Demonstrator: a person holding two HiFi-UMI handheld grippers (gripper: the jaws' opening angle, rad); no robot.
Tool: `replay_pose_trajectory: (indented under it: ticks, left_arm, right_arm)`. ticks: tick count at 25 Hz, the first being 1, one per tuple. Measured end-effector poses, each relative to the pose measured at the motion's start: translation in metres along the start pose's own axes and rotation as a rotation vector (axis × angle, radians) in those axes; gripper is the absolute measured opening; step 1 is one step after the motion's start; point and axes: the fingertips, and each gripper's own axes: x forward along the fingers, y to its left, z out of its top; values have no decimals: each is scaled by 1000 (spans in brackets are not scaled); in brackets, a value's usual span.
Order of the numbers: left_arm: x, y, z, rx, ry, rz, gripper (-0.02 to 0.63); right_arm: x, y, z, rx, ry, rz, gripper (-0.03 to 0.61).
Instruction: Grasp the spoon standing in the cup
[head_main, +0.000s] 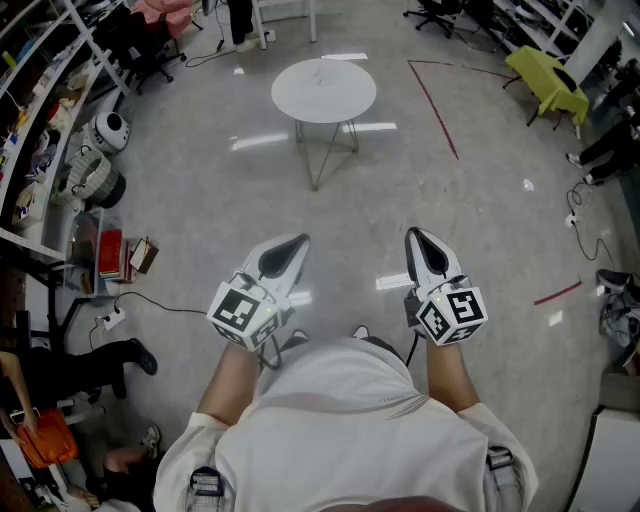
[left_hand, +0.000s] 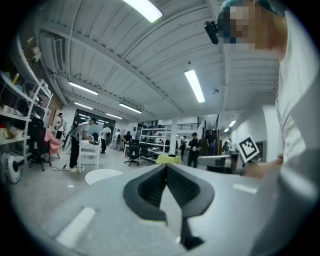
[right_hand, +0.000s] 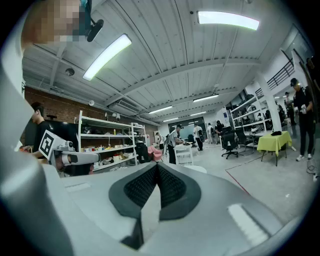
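2 grippers sit tucked near the person's chest: left gripper (head_main: 290, 246) and right gripper (head_main: 419, 240), jaws of each pressed together on nothing. No cup or spoon shows in any view. The round white table (head_main: 323, 90) is dead ahead and well apart, so I'd judge neither arm nearer.

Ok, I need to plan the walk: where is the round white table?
Head view, top centre: the round table stands ahead of the left tool and right tool, yellow table to its right.

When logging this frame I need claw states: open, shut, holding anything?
Left claw: shut, holding nothing.
Right claw: shut, holding nothing.
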Motion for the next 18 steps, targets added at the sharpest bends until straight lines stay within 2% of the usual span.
replay_pose_trajectory:
  ticks: [18]
  left_arm:
    - [-12,35,-7,-21,-4,-10,2]
  right_arm:
    - [35,22,-6,40,9,22,5]
